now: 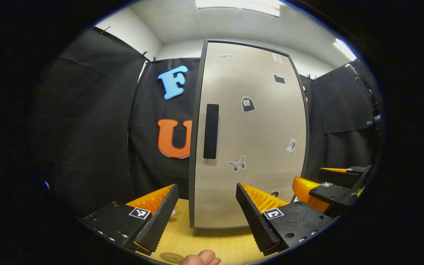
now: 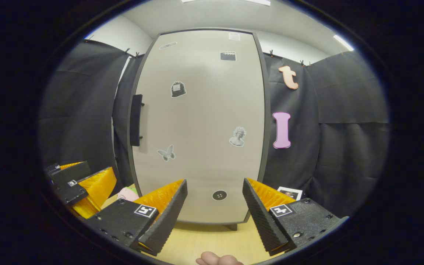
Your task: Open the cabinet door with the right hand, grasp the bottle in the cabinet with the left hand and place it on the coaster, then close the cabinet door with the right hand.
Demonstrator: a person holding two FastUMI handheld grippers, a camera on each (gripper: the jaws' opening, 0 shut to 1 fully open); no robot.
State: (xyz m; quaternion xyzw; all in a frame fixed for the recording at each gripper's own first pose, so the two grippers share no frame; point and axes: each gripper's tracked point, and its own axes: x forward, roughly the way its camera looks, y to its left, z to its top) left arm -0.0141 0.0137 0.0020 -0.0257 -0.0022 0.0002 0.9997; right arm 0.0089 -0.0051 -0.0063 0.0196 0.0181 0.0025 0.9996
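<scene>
You held both grippers before the closed cabinet door. Your left gripper was spread wide, holding nothing; your right gripper gaped likewise. The door's black handle stood untouched. The coaster lay on the wooden table.

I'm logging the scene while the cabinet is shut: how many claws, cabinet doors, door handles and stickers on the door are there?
claws: 2 (left claw, right claw)
cabinet door: 1
door handle: 1
stickers: 7
Total: 11
</scene>
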